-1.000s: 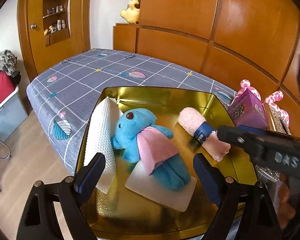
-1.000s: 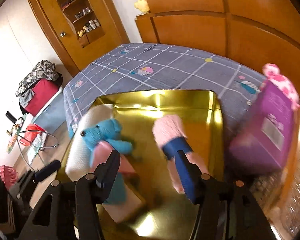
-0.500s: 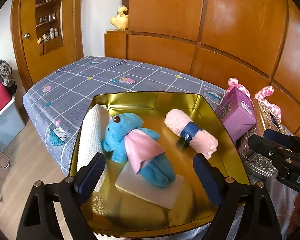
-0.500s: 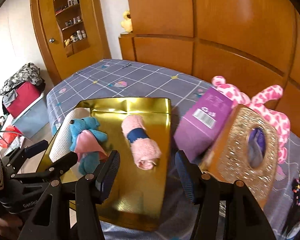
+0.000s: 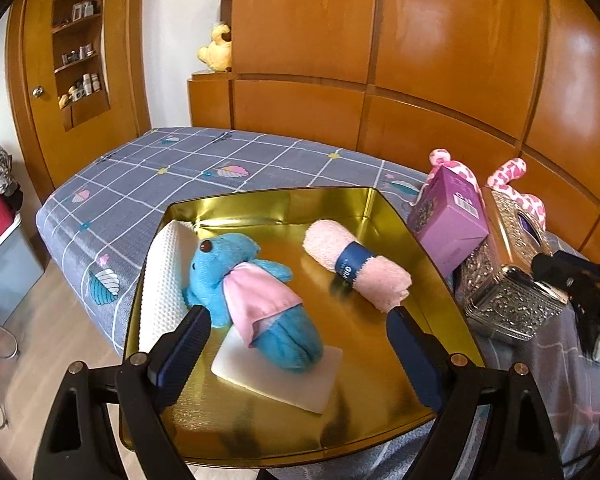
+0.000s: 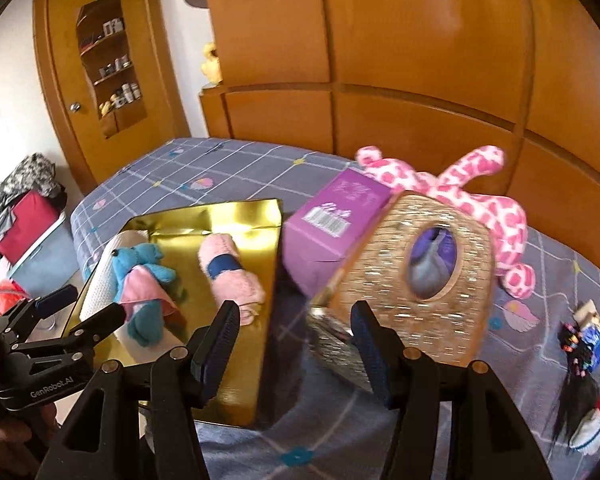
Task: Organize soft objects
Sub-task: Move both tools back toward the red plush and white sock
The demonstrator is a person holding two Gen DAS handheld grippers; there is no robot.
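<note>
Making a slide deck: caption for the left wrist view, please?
Open left gripper hovers over gold tray holding blue plush toy, pink rolled towel.

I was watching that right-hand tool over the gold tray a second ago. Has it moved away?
Yes. The right gripper has pulled back and swung right, off the pink rolled towel in the gold tray, toward the glittery tissue box.

both tongs, left (image 5: 296, 334) and right (image 6: 296, 330), gape empty.

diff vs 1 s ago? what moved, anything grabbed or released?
The right hand-held gripper pulled back off the pink rolled towel and swung right toward the glittery box, jaws open and empty. The left hand-held gripper stayed open. Towel, blue plush and gold tray are unmoved.
</note>
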